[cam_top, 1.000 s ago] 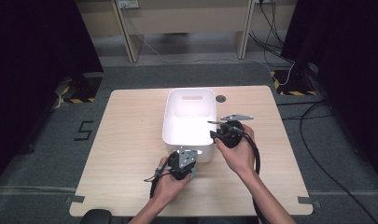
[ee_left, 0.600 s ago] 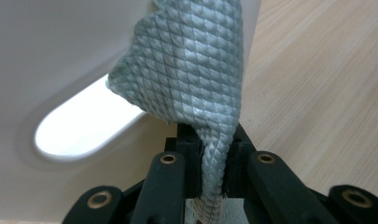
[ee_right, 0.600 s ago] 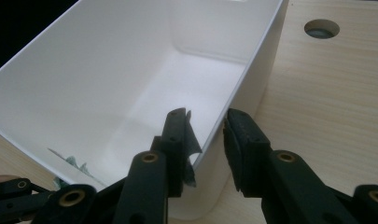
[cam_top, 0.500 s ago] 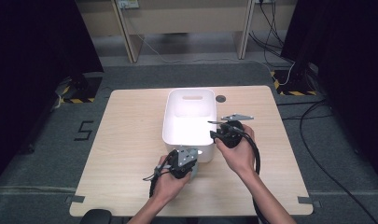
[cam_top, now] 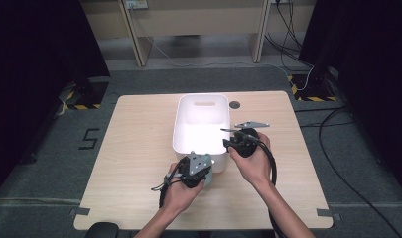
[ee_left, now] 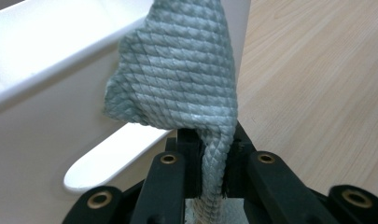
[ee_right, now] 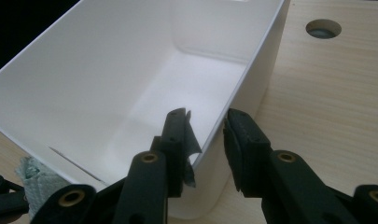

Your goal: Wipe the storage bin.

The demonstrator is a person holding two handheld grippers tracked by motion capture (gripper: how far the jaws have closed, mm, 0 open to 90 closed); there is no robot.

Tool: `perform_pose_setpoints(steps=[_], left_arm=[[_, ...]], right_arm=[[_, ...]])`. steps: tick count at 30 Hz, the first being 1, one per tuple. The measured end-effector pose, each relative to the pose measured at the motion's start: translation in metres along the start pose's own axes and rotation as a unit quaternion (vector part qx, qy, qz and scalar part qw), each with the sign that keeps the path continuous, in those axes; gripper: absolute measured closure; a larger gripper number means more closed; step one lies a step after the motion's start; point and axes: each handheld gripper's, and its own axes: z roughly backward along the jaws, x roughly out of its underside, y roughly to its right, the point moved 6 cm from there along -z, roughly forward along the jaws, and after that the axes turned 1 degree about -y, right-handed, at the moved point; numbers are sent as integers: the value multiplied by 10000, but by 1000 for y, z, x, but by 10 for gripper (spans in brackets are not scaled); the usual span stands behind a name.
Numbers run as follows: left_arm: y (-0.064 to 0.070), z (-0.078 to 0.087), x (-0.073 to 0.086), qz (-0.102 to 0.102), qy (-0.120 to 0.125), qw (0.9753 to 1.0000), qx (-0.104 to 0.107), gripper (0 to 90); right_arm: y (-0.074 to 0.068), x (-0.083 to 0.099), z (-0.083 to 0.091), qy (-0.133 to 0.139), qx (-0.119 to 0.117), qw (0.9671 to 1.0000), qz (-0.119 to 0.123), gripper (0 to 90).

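Two risks are judged: the grey cloth (ee_left: 177,79), clamped in the left gripper (ee_left: 207,163), could snag the white bin (cam_top: 201,126) rim, and the spread right gripper (ee_right: 203,140), straddling its wall, could tip it.

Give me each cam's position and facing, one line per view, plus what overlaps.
High view: above the person's side, facing forward and down on the table; both forearms, left gripper, right gripper.
Left gripper view: along its own jaws, shut on the grey cloth, facing the white bin.
Right gripper view: along its own jaws, which straddle the bin wall.
Shared: bin and cloth show in all three.
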Motion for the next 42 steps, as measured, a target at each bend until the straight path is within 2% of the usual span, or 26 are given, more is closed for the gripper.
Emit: perform_pose_setpoints(steps=[12,28,35,42], left_arm=[[3,7,-11,-58,102,9999,19,808],[5,-4,-5,-77,-101,9999,20,808],[5,-7,-3,-93,-115,9999,13,808],[8,-14,4,-140,-255,9996,26,808]], right_arm=[[0,0,0,-5,-5,10000,10,697],[0,0,0,-8,-1,10000,12,698],[1,0,0,-1,-1,10000,20,699],[0,0,0,0,-2,10000,21,700]])
